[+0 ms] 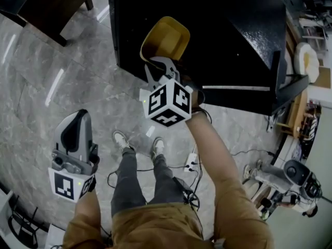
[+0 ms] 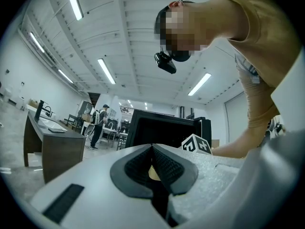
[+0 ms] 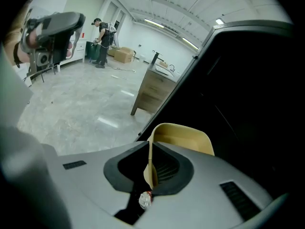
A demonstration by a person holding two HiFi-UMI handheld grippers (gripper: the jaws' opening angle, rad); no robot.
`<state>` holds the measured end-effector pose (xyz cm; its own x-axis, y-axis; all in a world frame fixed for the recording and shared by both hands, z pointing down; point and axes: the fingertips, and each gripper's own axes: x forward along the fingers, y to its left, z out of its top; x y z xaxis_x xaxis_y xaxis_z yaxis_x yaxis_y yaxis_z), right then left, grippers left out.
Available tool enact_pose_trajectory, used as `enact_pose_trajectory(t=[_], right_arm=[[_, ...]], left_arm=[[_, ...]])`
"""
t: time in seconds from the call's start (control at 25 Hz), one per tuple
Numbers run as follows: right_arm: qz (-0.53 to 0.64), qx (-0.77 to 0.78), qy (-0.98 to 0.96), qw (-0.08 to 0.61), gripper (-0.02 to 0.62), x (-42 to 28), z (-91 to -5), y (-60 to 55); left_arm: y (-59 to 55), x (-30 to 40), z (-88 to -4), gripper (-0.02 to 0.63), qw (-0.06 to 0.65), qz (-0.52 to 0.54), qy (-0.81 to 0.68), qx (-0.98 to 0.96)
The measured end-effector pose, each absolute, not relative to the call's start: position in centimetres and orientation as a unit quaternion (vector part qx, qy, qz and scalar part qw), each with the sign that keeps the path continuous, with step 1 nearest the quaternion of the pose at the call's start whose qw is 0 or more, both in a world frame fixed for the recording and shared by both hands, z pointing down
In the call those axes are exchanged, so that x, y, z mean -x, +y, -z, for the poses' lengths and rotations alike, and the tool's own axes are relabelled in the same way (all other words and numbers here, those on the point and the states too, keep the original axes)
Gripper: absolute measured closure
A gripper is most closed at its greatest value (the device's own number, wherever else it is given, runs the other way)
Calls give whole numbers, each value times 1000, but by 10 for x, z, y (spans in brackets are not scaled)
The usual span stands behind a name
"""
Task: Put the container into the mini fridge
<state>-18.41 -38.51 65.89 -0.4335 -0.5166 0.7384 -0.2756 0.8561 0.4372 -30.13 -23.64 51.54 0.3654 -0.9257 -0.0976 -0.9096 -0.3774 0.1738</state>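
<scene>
Floor: grey marbled tile floor (image 1: 41, 77) under your feet, with a white power strip (image 1: 191, 162) and black cables beside your shoes.
Room: big workshop hall with strip lights; a dark wooden bench (image 1: 52, 4) stands at the far left.
Fridge: black mini fridge (image 1: 228, 35) stands on the floor right in front of you, with a glossy top. Its door is open, and the left gripper view shows the dark inside.
Container: yellow plastic container (image 1: 166, 38) is off the floor, tilted, at the fridge's front edge. The right gripper view shows it against the dark opening (image 3: 183, 137). Can't tell if it's past the threshold.
Right gripper: your right gripper (image 1: 158, 66) is stretched out to the fridge, its marker cube facing up at you.
Right fingers: your fingers (image 3: 167, 168) are narrow, pinched on the container's thin rim, one inside the wall and one outside.
Left gripper: your left gripper (image 1: 75, 123) hangs low at your left side, well apart from the fridge and pointing upward.
Left fingers: your fingers (image 2: 138, 168) are pressed together at the tips with nothing gripped.
</scene>
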Motion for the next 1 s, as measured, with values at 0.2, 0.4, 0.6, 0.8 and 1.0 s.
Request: enact_pose_trajectory(t=[0.2,0.4,0.6,0.8,1.0], right_arm=[[125,-240,-829,490,581,177,-669,-403],[120,-244,-822,500,581,169,-681,-414],[125,-245,-816,508,581,168,-686,-425],[129,-249,-811,513,581,170,-692,-432],[140,-258,-802,521,581,171,-695,-450]], left_arm=[[-242,293,-514,603,37,87,-546,-833],[-245,292,-517,603,38,90,-547,-831],[-246,287,-523,603,40,83,-547,-832],[-250,290,-529,603,44,82,-552,-829],[-253,290,-533,603,43,78,-550,-830]])
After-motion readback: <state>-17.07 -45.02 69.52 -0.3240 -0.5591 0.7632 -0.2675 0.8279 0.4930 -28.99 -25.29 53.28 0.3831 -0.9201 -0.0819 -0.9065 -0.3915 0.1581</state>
